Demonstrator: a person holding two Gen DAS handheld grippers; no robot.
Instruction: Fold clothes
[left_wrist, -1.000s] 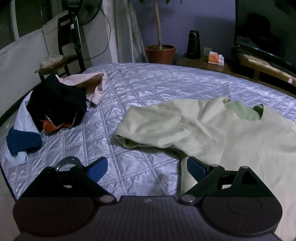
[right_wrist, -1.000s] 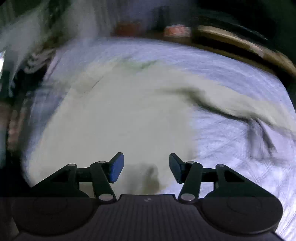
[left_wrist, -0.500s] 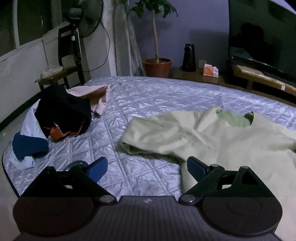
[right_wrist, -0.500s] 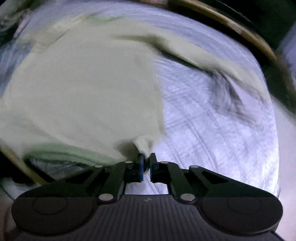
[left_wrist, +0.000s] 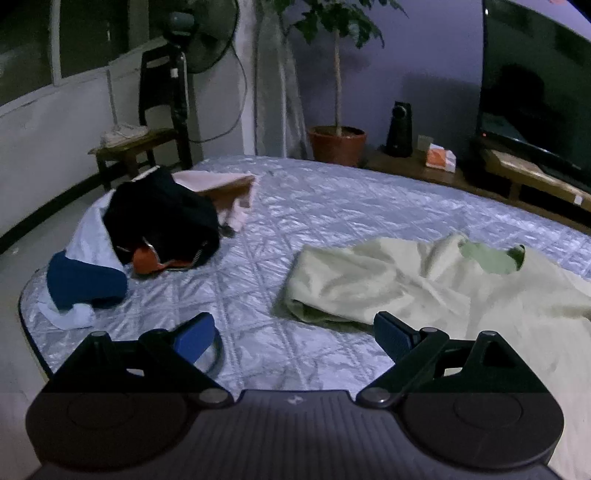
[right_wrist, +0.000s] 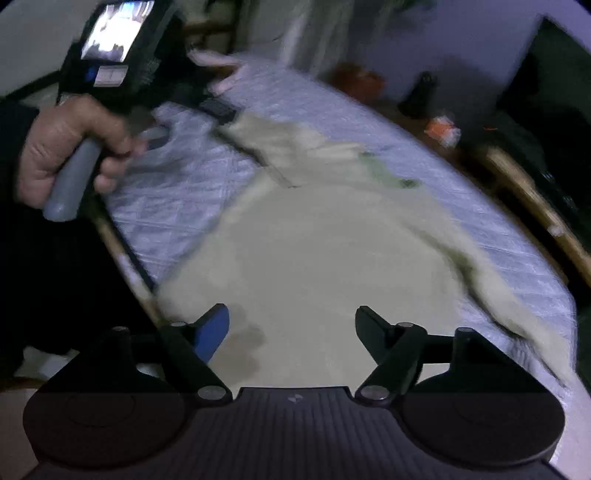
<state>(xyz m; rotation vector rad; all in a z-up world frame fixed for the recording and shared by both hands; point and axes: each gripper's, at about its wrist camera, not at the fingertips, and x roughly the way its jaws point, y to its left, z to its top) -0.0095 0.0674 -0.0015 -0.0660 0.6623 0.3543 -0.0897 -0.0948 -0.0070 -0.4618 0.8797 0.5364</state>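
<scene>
Left wrist view: the left gripper (left_wrist: 293, 332) hangs over the bed (left_wrist: 332, 206) with its jaws spread wide and nothing between them. A pale yellow-green shirt (left_wrist: 424, 284) lies rumpled on the quilted cover, ahead and to the right, its green collar (left_wrist: 491, 256) facing away. A pile of clothes (left_wrist: 147, 236), black, white, blue and pink, sits well apart at the bed's left edge. Beyond the bed stand a potted plant (left_wrist: 338, 144), a fan (left_wrist: 192, 44) and a television (left_wrist: 535, 81).

Right wrist view, blurred: the right gripper (right_wrist: 291, 328) hovers above the shirt (right_wrist: 314, 251), its jaws opening with no cloth pinched between them. At upper left a hand (right_wrist: 70, 147) grips the grey handle of the left gripper.
</scene>
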